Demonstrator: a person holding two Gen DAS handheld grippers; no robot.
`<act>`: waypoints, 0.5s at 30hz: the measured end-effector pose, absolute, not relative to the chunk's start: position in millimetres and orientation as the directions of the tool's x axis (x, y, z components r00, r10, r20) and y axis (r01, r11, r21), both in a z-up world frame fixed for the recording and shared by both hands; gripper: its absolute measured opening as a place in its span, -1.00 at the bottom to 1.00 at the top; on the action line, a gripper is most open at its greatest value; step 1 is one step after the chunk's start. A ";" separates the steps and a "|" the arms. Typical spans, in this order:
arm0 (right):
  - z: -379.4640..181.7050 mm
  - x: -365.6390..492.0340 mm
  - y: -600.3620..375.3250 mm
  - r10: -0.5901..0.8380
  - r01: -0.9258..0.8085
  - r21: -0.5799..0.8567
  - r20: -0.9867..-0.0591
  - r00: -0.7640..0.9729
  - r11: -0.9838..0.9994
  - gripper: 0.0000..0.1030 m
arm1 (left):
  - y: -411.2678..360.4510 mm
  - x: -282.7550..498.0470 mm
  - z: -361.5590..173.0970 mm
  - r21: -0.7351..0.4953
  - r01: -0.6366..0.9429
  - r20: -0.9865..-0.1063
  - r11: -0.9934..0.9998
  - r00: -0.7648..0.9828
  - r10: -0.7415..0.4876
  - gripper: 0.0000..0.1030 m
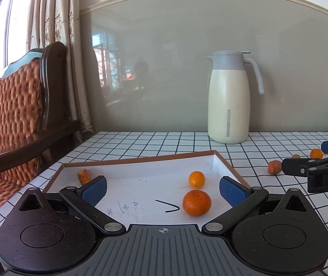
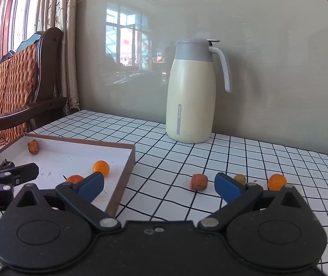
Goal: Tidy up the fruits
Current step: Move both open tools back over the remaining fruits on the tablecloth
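A white shallow tray (image 1: 227, 164) with a brown rim lies on the checked table. In it are a mandarin (image 1: 196, 202), a smaller orange fruit (image 1: 196, 179) and a wrinkled brown-orange fruit (image 1: 83, 176). My left gripper (image 1: 163, 189) is open and empty over the tray's near part. My right gripper (image 2: 159, 185) is open and empty over the table right of the tray (image 2: 123, 184). On the table ahead of it lie a brown-orange fruit (image 2: 199, 181), a small dull fruit (image 2: 239, 178) and an orange fruit (image 2: 277, 181). A dark shrivelled fruit (image 2: 5, 163) sits in the tray's left part.
A cream and grey thermos jug (image 2: 191, 92) stands at the back against the grey wall. A wooden chair with a woven cushion (image 2: 9, 87) stands left of the table, by the curtains. The table's left edge (image 1: 37, 177) runs close to the tray.
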State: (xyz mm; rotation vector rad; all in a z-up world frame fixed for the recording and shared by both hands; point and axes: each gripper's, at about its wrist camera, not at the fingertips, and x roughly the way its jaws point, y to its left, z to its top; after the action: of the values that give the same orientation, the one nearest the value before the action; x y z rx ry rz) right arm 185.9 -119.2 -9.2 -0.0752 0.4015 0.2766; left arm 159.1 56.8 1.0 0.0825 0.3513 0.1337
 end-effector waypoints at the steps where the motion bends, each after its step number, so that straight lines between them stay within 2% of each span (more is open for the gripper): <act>1: -9.4 184.8 -121.9 0.248 -0.277 -0.019 -0.393 0.885 0.961 0.88 | 54.0 159.4 0.6 0.103 -0.112 -0.338 0.988 0.931 0.141 1.00; 15: -14.0 179.5 -165.2 0.200 -0.223 -0.014 -0.392 0.898 0.975 0.88 | 11.3 165.8 -3.6 0.123 -0.040 -0.339 0.992 0.938 0.080 1.00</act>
State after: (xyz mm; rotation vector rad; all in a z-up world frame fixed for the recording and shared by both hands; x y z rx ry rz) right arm 179.5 -165.2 -14.0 -0.0590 0.3995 0.2190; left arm 165.8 11.3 -3.6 0.1146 0.3502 0.0617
